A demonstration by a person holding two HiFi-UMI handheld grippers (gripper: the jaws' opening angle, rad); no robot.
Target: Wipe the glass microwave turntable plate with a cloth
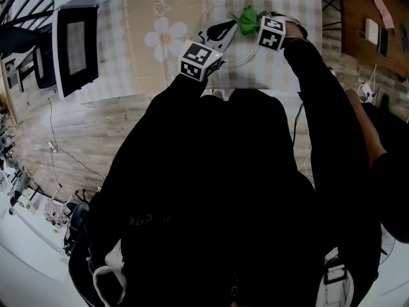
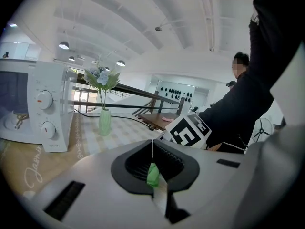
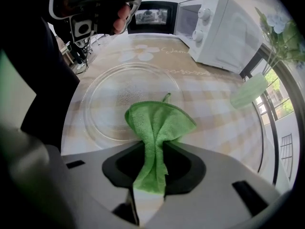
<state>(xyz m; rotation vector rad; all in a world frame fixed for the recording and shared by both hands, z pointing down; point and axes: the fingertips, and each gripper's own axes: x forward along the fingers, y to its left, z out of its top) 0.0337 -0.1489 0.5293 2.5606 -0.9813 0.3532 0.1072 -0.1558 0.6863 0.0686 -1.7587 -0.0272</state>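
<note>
— Checked table (image 1: 153, 75), microwave (image 3: 217, 27) at one end. Where's the plate (image 3: 121, 97)?
— Near the table's front edge; left gripper (image 2: 152, 163) is clenched on its rim.
— And the cloth (image 3: 159, 125)?
— Green, pinched in the right gripper (image 3: 151, 171), in front of the glass.

Two tongs: left tongs (image 2: 152, 159), right tongs (image 3: 152, 175). Beyond them: one green cloth (image 3: 159, 123), one glass turntable plate (image 3: 109, 94), one microwave (image 3: 214, 27), one flower vase (image 2: 104, 120), one bench (image 3: 214, 113).

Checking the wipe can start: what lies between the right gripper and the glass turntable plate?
The green cloth, clamped in the right gripper, fans out over the glass turntable plate; the right gripper view shows it.
</note>
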